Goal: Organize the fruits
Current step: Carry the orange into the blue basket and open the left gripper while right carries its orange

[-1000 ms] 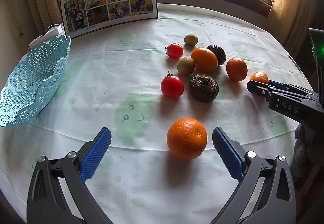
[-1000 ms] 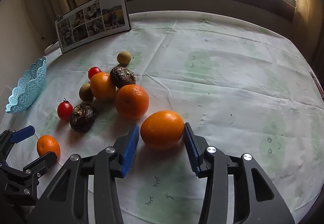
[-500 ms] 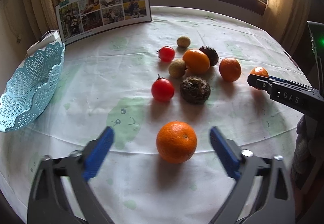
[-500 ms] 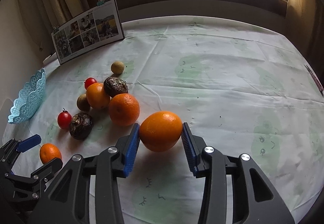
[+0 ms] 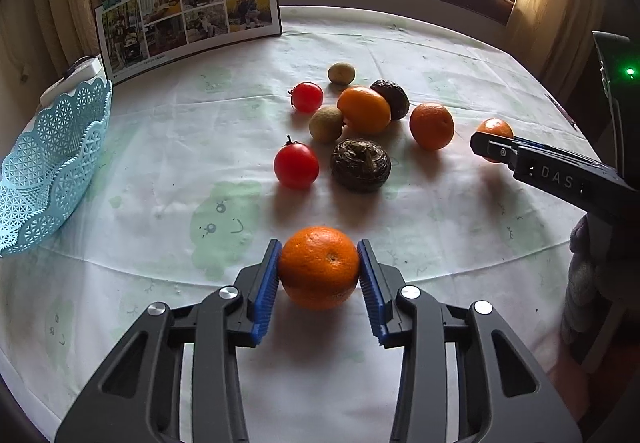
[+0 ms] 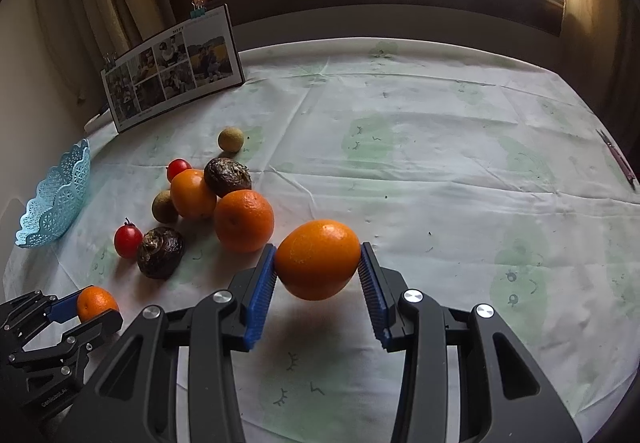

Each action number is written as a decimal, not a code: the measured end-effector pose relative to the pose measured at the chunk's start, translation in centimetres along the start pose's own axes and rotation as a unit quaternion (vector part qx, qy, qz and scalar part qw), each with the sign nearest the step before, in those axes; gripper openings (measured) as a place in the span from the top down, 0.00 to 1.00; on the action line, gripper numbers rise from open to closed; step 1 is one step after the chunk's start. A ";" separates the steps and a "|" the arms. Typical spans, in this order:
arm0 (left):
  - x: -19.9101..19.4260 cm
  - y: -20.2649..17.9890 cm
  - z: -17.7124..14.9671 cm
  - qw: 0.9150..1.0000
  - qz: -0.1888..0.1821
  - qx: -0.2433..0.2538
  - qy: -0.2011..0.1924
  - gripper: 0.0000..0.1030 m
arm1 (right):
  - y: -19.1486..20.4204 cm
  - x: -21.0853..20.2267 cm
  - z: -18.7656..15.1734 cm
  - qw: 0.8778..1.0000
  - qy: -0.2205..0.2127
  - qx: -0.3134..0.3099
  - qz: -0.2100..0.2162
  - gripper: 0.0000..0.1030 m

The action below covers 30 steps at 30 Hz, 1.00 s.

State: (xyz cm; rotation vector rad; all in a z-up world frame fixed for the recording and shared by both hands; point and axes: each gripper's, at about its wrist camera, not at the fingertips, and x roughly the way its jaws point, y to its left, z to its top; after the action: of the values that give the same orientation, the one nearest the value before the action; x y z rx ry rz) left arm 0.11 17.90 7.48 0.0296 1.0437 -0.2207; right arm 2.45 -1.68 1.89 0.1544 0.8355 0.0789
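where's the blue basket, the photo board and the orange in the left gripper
blue basket (image 5: 52,163), left wrist view, on its lattice side wall
photo board (image 5: 188,15), left wrist view, on the middle photos
orange in the left gripper (image 5: 319,267), left wrist view, on its front peel

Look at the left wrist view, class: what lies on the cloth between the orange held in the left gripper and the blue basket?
Nothing: between the orange and the blue basket lies only bare printed tablecloth, seen in the left wrist view.

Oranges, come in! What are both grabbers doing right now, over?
Left gripper shut on an orange. Right gripper shut on another orange, lifted clear of the cloth. Blue basket waits far left; nothing in the way.
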 end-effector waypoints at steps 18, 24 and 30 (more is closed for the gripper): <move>-4.4 6.9 2.3 0.992 0.080 -0.049 -0.084 0.62 | 3.3 -2.1 1.2 0.999 -0.028 -0.010 0.013 0.59; -5.8 11.0 3.0 0.984 0.121 -0.078 -0.108 0.62 | 5.9 -2.2 1.6 0.999 -0.029 -0.027 0.021 0.59; -6.2 15.3 3.3 0.972 0.170 -0.105 -0.122 0.62 | 9.1 -2.1 2.1 0.998 -0.030 -0.050 0.031 0.59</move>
State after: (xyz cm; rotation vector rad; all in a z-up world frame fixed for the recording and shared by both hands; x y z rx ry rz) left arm 2.92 33.44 13.22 -0.0097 0.7964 0.1955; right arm 2.52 6.74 6.38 0.0884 0.7657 0.1733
